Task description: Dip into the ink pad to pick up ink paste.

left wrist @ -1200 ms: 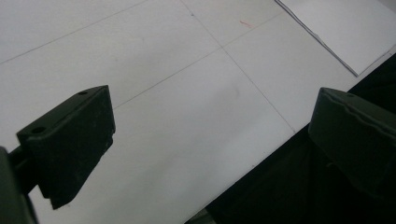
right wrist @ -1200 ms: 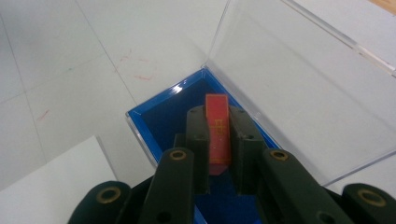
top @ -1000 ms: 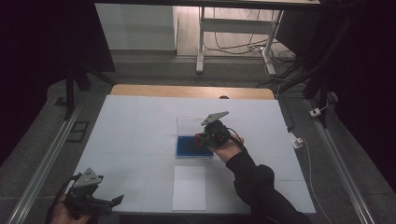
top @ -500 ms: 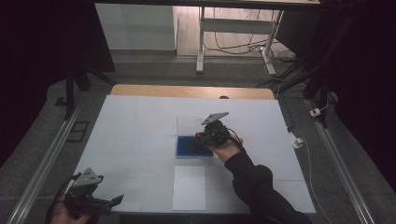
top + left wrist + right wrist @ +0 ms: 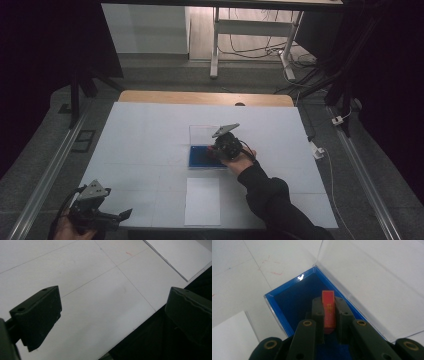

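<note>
Red tile (image 5: 328, 312), thin and flat with gold marking on its face, stood on edge and clamped between the two black jaws of the right gripper (image 5: 328, 305), directly over the dark blue lining of the blue case (image 5: 294, 298). Judged light and stiff, probably slick on its glossy faces; best held as here, flat pads on the two broad faces near the middle, with modest pressure so as not to snap or skid it. Whether its lower edge touched the lining could not be told. Clear hinged lid (image 5: 372, 285) lay opened flat on the table beyond the case. Seen from the high view, the right gripper (image 5: 226, 146) sat over the blue case (image 5: 200, 157) near mid-table (image 5: 150, 130), a white sheet (image 5: 202, 201) just nearer the person than the case. Well away from the case, at the near left corner, left gripper (image 5: 97, 212) hung idle, jaws wide apart and holding nothing above the table (image 5: 100, 302).
</note>
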### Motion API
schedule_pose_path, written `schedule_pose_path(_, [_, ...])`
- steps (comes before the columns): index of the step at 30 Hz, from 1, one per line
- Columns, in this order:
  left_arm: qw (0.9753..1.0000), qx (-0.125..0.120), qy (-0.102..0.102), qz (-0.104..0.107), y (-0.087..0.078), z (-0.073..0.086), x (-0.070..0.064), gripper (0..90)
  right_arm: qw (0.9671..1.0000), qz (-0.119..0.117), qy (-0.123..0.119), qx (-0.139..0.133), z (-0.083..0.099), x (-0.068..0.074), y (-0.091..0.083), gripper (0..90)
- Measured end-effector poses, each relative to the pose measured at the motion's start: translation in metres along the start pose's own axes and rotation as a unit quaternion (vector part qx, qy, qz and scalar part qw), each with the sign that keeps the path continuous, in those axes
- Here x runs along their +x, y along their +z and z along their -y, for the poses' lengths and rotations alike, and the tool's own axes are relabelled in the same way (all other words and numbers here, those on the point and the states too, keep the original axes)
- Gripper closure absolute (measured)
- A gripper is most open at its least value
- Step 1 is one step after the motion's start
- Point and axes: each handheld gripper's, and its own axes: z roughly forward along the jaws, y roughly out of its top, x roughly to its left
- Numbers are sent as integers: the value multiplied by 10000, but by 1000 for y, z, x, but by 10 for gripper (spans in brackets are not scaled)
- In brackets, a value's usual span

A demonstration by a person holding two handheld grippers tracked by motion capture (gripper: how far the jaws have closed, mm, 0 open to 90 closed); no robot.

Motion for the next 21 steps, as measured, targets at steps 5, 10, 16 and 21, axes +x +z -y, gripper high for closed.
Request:
schedule_pose_path(5, [10000, 17, -4, 2, 0, 0, 0, 14, 9999, 66, -17, 75, -1, 2, 1, 812])
schedule_pose_path(10, [10000, 39, -12, -2, 1, 0, 0, 15, 9989, 348, -266, 140, -2, 13, 2, 814])
schedule_pose_path(16, [10000, 42, -14, 5, 1, 0, 0, 15, 9997, 238, -59, 57, 0, 8, 2, 815])
schedule_pose_path(21, [10000, 54, -17, 15, 1, -1, 0, 16, 9998, 4, 188, -32, 3, -1, 2, 815])
